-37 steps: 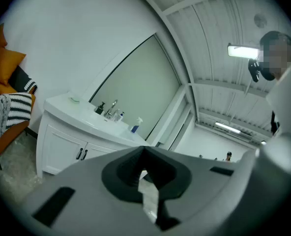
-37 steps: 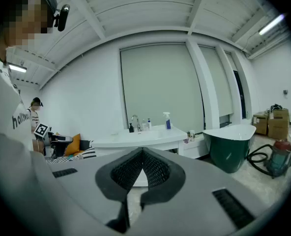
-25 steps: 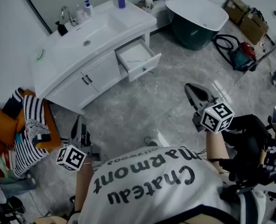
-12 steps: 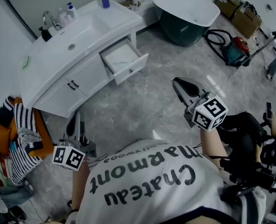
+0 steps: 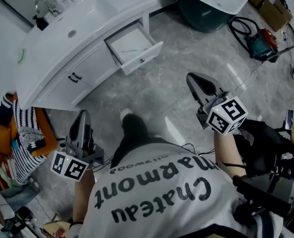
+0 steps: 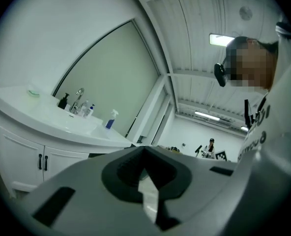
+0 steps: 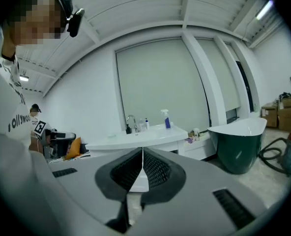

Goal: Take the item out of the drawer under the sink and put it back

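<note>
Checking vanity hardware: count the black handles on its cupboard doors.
2: the left handle and right handle sit side by side where both doors meet, left of the open drawer.

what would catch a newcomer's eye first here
The open drawer of the white sink cabinet at upper left stands out most, jutting over the grey floor. In the foreground, the left gripper and right gripper are held out toward it, each with fingers together and nothing between them. A dark tub with a white rim sits at top right.

Left gripper (image 5: pixel 82 117) and right gripper (image 5: pixel 198 80), jaws together, empty.
</note>
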